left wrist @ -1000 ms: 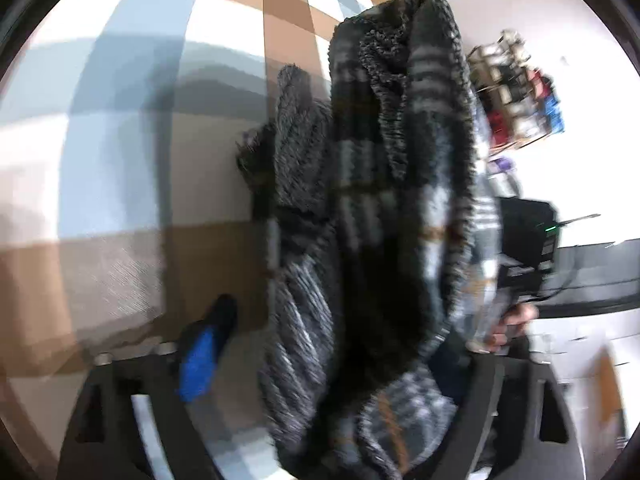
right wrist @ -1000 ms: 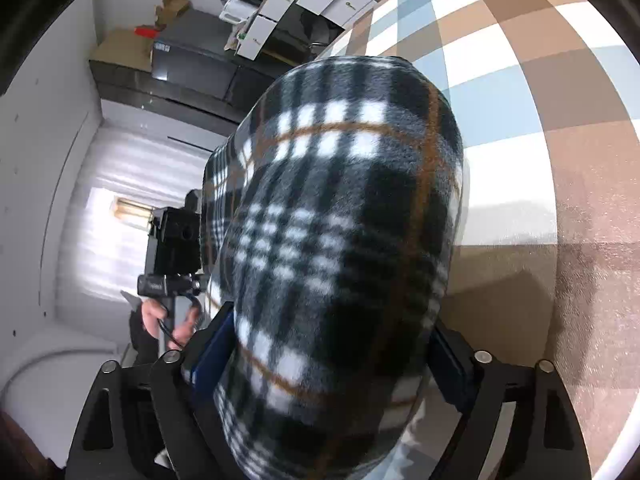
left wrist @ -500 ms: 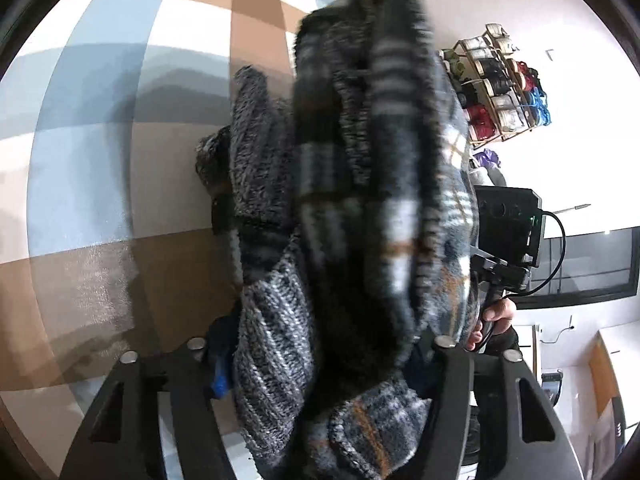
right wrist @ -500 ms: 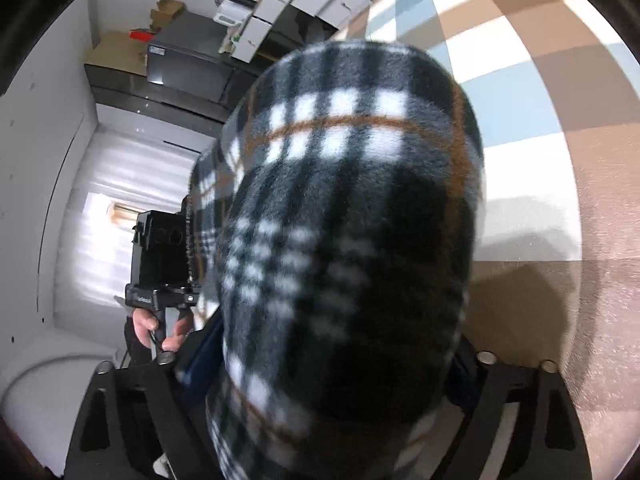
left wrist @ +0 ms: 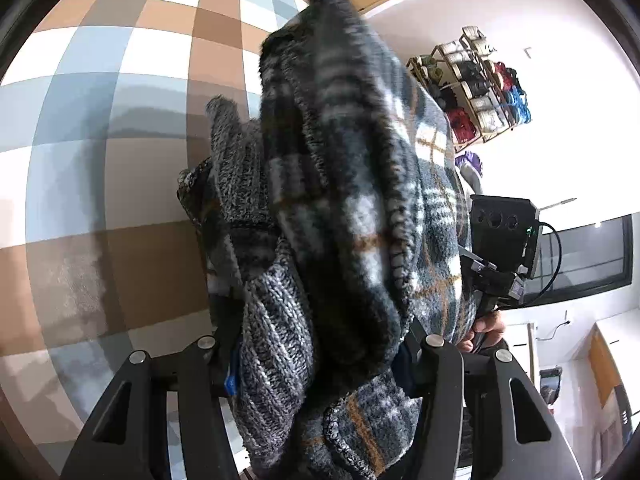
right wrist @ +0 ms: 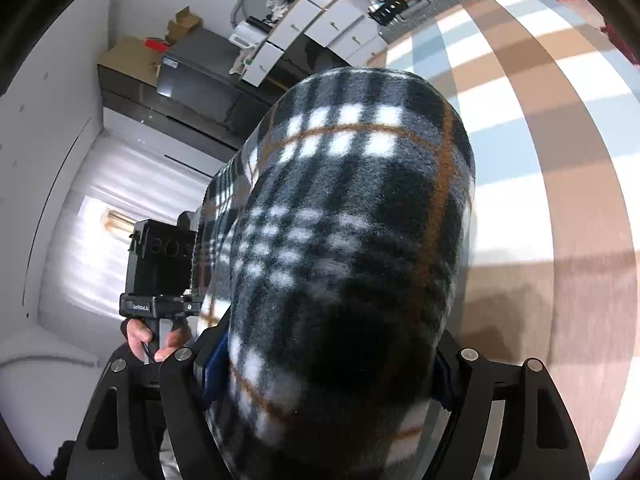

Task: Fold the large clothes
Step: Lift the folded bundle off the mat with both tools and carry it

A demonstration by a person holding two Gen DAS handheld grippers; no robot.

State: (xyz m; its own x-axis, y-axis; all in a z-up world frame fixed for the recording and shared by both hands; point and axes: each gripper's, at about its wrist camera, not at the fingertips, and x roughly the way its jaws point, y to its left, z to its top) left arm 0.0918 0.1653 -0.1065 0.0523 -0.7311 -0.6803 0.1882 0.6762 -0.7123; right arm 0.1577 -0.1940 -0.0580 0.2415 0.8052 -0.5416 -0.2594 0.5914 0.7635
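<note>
Above the brown-blue checked carpet point(left wrist: 120, 184), the left gripper point(left wrist: 316, 364) had clamped half-shut on the dark plaid fleece garment point(left wrist: 352, 216); the right gripper point(right wrist: 324, 368), still closing, pinched its other bunch, so lifting could begin.

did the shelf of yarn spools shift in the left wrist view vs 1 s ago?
Yes: the yarn shelf now sits higher, nearer the frame's top edge; the camera turned.

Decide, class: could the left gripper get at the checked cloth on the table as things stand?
Probably not directly. A bundle of the plaid fleece garment fills the left gripper, its jaws closing on it, and hangs between them and the checked cloth. The cloth itself lies bare beyond.
</note>
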